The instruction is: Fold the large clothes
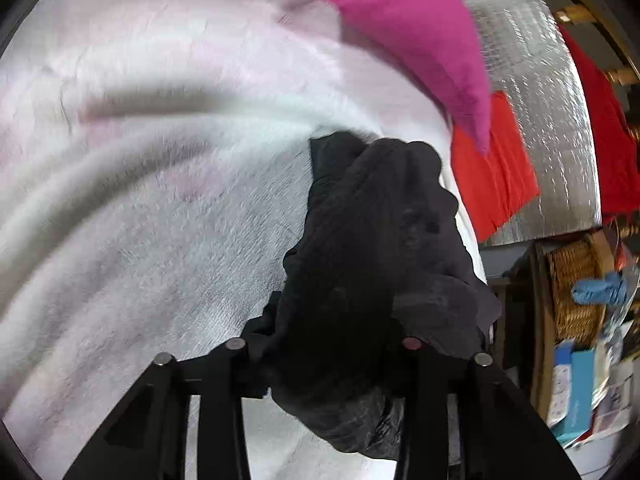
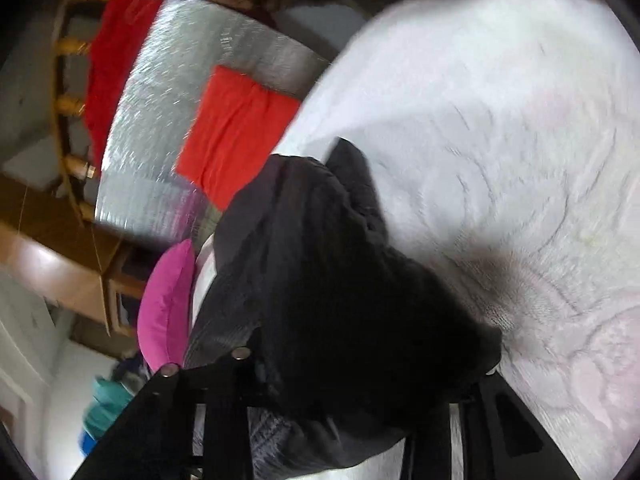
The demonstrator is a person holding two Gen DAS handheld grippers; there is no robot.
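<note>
A black garment (image 1: pixel 380 220) lies bunched on a white fluffy blanket (image 1: pixel 160 200). In the left wrist view its near end is gathered between the jaws of my left gripper (image 1: pixel 324 344), which is shut on it; the cloth hides the fingertips. In the right wrist view the same black garment (image 2: pixel 320 260) drapes over and between the jaws of my right gripper (image 2: pixel 360 360), also shut on it, above the white blanket (image 2: pixel 500 120). The garment hangs in a crumpled heap between both grips.
A pink pillow (image 1: pixel 412 32) rests at the blanket's edge. A folded red cloth (image 1: pixel 496 176) lies on a silver mat (image 1: pixel 552 100). Another red garment (image 1: pixel 608 128) hangs over a wooden rail. A wicker basket (image 1: pixel 576 288) and boxes stand on the floor.
</note>
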